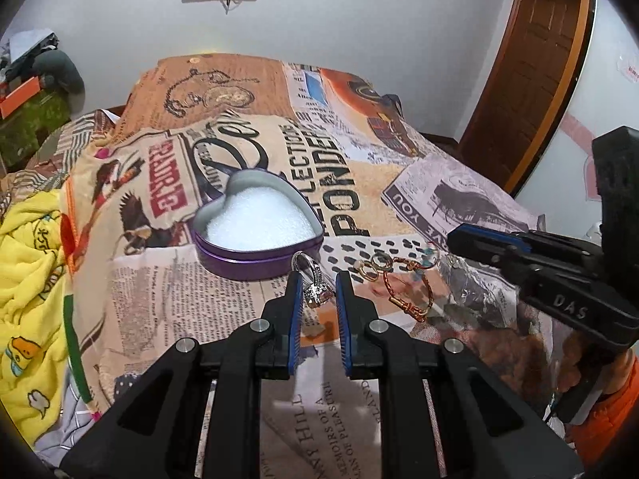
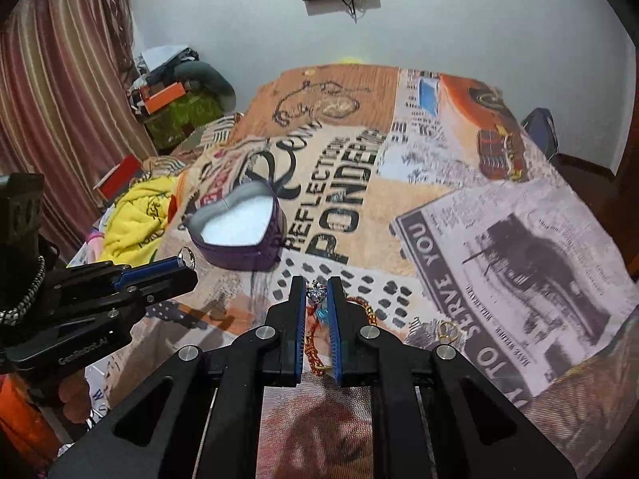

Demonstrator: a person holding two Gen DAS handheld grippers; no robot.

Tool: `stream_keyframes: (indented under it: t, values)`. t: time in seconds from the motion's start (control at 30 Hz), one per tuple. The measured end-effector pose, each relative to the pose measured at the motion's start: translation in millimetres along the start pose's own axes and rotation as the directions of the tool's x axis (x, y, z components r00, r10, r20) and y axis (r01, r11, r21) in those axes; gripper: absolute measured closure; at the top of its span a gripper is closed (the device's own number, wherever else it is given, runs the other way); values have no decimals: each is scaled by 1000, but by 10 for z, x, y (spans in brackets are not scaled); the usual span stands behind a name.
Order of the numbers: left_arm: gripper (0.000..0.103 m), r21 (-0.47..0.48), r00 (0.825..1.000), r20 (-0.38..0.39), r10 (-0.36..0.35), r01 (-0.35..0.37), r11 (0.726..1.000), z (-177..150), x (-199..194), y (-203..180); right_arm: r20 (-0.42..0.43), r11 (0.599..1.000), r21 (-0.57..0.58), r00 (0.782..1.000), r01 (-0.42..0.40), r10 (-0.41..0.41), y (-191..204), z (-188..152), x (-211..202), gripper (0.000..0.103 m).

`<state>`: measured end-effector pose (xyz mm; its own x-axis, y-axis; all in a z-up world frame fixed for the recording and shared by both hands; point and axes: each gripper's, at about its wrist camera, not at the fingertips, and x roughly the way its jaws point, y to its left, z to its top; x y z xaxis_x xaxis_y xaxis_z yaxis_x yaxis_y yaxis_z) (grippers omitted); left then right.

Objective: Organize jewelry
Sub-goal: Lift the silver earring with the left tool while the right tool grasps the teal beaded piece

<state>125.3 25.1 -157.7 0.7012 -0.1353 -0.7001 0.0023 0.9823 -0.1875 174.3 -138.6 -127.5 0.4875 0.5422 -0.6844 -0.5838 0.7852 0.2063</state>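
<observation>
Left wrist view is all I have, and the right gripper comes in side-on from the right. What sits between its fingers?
Observer: In the right wrist view, a silver heart-shaped charm sits between the fingertips of the right gripper. I cannot tell whether it is clamped.
Operator: Anything else in that gap?
Observer: A blue stone lies just behind the charm.
Operator: And does my ring stick out of the left gripper?
Observer: Yes. Seen side-on, the silver ring pokes out past the tip of the left gripper.
</observation>
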Motion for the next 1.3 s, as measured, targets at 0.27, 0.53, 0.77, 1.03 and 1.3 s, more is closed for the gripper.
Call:
stream_keyframes:
  t: [0.27, 0.53, 0.77, 1.03, 1.3]
  values:
    - [87, -17, 999, 39, 25, -24, 1000, 16, -170, 83, 42, 999, -23, 998, -38, 39, 151, 90, -193, 94]
    - [87, -50, 998, 33, 55, -53, 997, -27, -207, 255, -24, 991, -54, 992, -125, 124, 412, -9, 61, 94]
    - [87, -50, 998, -1, 58, -58, 997, -104, -90, 304, -137, 997, -24, 988, -71, 67, 276, -219, 408, 94]
    - [87, -45, 998, -8, 64, -64, 997, -99, 11, 289, -87, 999, 0, 995, -52, 52, 118, -150, 237, 94]
    - [87, -48, 997, 20, 71, -70, 996, -14, -33, 315, -56, 997, -53, 997, -63, 60, 222, -3, 205, 94]
